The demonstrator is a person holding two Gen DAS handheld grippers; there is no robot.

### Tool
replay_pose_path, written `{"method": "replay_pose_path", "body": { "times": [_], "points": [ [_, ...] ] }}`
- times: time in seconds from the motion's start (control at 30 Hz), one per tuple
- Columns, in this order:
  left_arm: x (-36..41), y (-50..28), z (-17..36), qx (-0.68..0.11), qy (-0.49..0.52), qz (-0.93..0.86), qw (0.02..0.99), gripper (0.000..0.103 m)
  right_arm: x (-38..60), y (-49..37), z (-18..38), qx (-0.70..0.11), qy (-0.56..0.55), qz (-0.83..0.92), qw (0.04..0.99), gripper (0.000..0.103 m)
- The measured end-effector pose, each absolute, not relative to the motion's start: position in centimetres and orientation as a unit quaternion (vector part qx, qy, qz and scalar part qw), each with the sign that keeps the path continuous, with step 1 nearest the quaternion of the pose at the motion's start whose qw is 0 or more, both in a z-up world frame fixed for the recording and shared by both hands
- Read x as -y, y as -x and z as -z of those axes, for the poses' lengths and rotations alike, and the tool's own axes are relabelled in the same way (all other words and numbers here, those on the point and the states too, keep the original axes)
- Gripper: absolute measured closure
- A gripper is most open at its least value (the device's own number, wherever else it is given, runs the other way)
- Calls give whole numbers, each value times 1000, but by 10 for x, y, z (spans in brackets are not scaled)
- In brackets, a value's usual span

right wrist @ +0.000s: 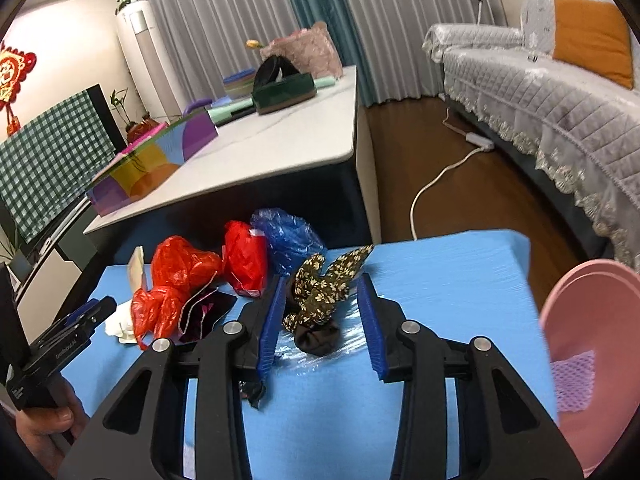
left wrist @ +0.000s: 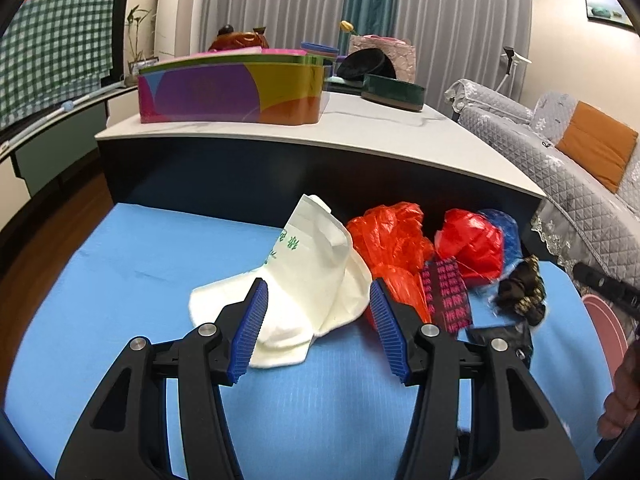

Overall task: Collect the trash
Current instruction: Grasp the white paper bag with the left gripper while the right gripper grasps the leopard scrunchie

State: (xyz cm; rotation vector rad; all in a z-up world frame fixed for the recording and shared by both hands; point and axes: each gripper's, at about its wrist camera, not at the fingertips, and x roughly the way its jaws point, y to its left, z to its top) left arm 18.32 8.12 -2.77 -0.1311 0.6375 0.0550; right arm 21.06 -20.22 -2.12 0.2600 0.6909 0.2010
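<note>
A blue mat (left wrist: 132,280) holds a pile of trash. My left gripper (left wrist: 318,304) is open, its jaws on either side of a white paper bag (left wrist: 312,272) with green print. Right of it lie an orange plastic bag (left wrist: 392,240), a red bag (left wrist: 472,244), a blue bag (left wrist: 504,228), a dark pink-printed wrapper (left wrist: 446,294) and a floral cloth scrap (left wrist: 520,292). My right gripper (right wrist: 320,300) is open around the floral cloth scrap (right wrist: 320,288), which lies on clear film (right wrist: 344,340). A pink bin (right wrist: 592,340) stands at the right.
A white-topped coffee table (left wrist: 360,136) stands behind the mat with a colourful box (left wrist: 228,88) and a green tin (left wrist: 394,90). A grey quilted sofa (right wrist: 540,112) with an orange cushion is at the right. A white cable (right wrist: 436,176) lies on the wood floor.
</note>
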Motion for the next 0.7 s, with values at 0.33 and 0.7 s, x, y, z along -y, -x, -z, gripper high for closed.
{"method": "replay_pose_path", "body": {
  "times": [0.33,0.7],
  "points": [
    [-77,-215,44,-330,77,-35,940,59,185,-243,49,-378,-114,-96,914,51],
    [-78,-220,46,-342,83,-40,935,79,180,-244,57,-394,-97,-96,909,52]
  ]
}}
